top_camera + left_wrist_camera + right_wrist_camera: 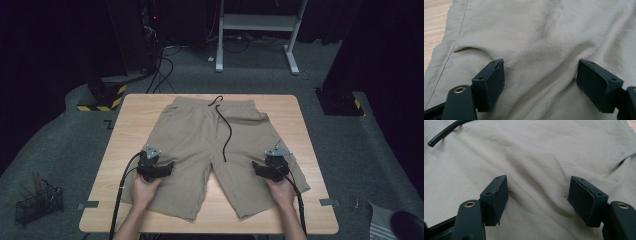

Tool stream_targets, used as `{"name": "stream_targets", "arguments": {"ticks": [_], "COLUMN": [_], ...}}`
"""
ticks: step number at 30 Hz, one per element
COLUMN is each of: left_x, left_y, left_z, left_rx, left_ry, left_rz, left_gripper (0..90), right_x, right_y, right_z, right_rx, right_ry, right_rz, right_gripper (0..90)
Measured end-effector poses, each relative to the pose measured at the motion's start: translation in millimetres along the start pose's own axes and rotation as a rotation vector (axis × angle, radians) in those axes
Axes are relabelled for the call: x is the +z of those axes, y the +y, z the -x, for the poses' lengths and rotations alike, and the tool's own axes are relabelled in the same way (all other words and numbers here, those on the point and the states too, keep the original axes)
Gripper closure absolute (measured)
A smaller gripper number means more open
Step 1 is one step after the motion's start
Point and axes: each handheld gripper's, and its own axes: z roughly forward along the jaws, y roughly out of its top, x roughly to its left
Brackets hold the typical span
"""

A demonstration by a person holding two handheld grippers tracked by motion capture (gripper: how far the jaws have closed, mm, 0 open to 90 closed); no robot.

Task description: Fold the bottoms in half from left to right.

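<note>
Khaki shorts (200,145) lie flat on the wooden table (300,150), waistband at the far side, with a black drawstring (227,132) trailing down the middle. My left gripper (152,161) rests over the left leg, open, its pads just above creased fabric (539,67) with nothing pinched. Over the right leg my right gripper (274,162) also stands open, jaws wide above the cloth (536,182). The drawstring's end (441,133) lies at the upper left of the right gripper view. A side seam and pocket slit (456,47) run near the left gripper.
Bare table wood (434,22) lies left of the shorts. On the floor, a wire basket (37,202) stands at the left, cables (160,75) and yellow-black striped bases (102,97) beyond the table, and a white desk frame (257,30) at the back.
</note>
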Motion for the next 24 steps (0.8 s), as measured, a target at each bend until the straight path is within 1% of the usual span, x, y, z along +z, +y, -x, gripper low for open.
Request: {"name": "stream_targets", "arguments": {"ticks": [10,13,18,19,20,21,22,24], "left_x": [-0.6,-0.8,-1.7,-2.8,-3.8,-5.3,-7.7,-9.6], "left_y": [-0.6,-0.7,-0.4,1.9,4.1,6.7,9.0,16.5], "left_z": [1.1,1.4,1.2,0.6,0.9,1.6,1.7,1.6], "left_rx": [-0.008,-0.019,-0.020,-0.042,-0.045,-0.044,-0.050,-0.053], "left_ry": [0.005,0.004,0.005,-0.001,0.003,0.006,0.000,-0.018], "left_rz": [0.001,0.000,-0.003,-0.016,-0.019,-0.007,0.022,0.028], "left_gripper": [23.3,23.3,23.3,25.1,25.5,25.5,25.9,26.1], "right_x": [0.0,0.0,-0.2,-1.1,-2.2,-4.0,-6.1,-10.6], "right_y": [0.0,0.2,0.4,1.8,3.2,4.3,6.3,11.5], "right_z": [0.1,0.2,0.6,0.6,0.1,-0.5,-0.6,-0.9], "right_rx": [0.007,0.006,0.005,0.002,-0.001,-0.003,-0.001,0.021], "right_ry": [0.002,0.002,0.009,-0.002,-0.010,-0.017,-0.016,0.008], "right_rz": [-0.003,-0.003,-0.007,-0.019,-0.028,-0.023,-0.010,0.018], "right_gripper": [32.0,32.1,31.6,33.8,35.6,35.7,35.8,35.4]}}
